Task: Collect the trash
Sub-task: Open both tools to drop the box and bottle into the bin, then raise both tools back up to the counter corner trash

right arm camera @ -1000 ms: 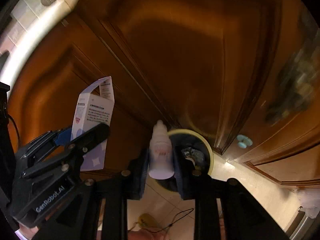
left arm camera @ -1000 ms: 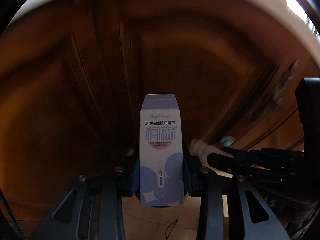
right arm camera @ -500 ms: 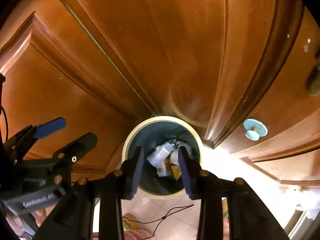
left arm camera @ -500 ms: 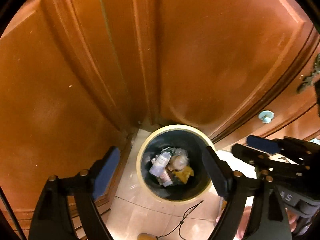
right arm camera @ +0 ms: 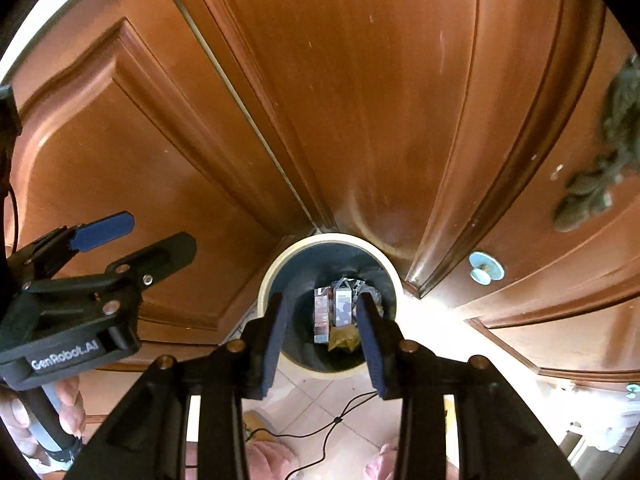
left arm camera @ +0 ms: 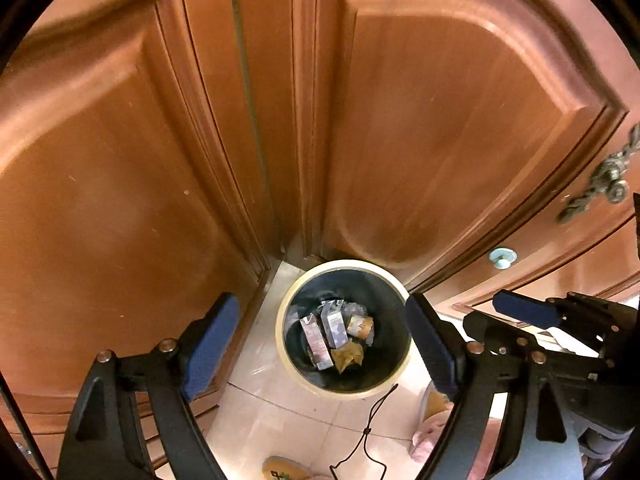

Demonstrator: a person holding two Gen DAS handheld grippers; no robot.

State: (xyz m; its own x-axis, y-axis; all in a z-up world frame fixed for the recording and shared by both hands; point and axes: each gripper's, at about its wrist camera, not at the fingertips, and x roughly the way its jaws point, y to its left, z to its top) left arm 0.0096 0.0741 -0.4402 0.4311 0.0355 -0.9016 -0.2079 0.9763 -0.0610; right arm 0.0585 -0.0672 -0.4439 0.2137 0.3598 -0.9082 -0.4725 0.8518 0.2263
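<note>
A round trash bin [left arm camera: 280, 332] with a cream rim and dark liner stands on the tiled floor in the corner of the wooden cabinet doors. Inside lie two small cartons [left arm camera: 326, 330], a crumpled yellow wrapper [left arm camera: 347, 354] and other scraps. My left gripper [left arm camera: 320, 338] is open and empty, high above the bin. My right gripper [right arm camera: 322, 334] is open and empty, also above the bin [right arm camera: 266, 280], with the cartons [right arm camera: 334, 308] showing between its jaws. The right gripper also shows in the left wrist view [left arm camera: 524, 312], and the left gripper in the right wrist view [right arm camera: 132, 236].
Brown wooden cabinet doors [left arm camera: 440, 140] rise close behind the bin on both sides. A pale blue knob [left arm camera: 502, 258] and a metal handle [left arm camera: 600, 184] sit on the right door. A thin black cord [left arm camera: 368, 432] and pink slippers [left arm camera: 432, 436] lie on the floor.
One second ago the left gripper held the carton and the right held a small white bottle. Both opened, and the items dropped into the bin. Both grippers tilted down over it.
</note>
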